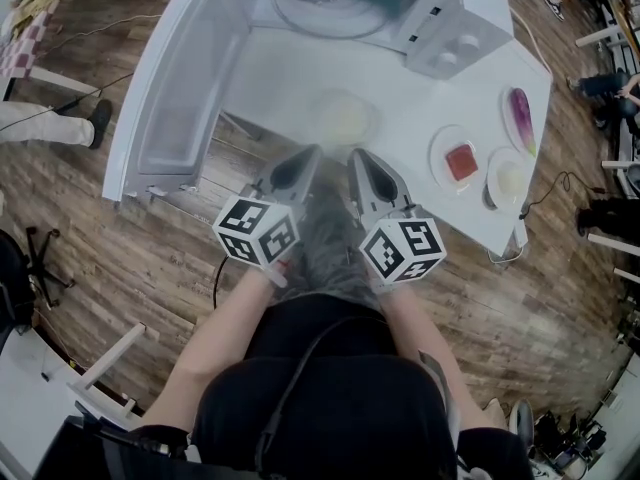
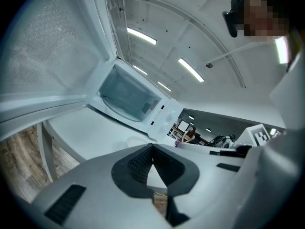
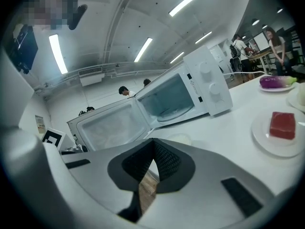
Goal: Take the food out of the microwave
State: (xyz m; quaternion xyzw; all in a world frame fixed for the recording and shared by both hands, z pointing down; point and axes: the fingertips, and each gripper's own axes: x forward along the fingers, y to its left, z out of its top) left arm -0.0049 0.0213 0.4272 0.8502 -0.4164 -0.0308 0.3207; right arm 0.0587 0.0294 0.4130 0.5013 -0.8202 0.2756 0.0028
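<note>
The white microwave (image 1: 440, 28) stands at the back of the white table (image 1: 300, 78) with its door (image 1: 185, 78) swung wide to the left. Its cavity holds only the glass turntable (image 1: 325, 13). In front of it a plate of pale food (image 1: 345, 118) rests on the table, also seen as the plate (image 3: 181, 139) just beyond my right jaws. My left gripper (image 1: 310, 154) and right gripper (image 1: 358, 156) hover side by side at the table's near edge, just short of that plate. Both are shut with nothing between the jaws, as the left gripper (image 2: 152, 147) and right gripper (image 3: 153, 141) views show.
To the right on the table sit a plate with a red cube (image 1: 460, 160), a plate with a purple eggplant (image 1: 522, 118) and a plate with a pale item (image 1: 508, 178). The open door overhangs the wooden floor at left. People stand in the background.
</note>
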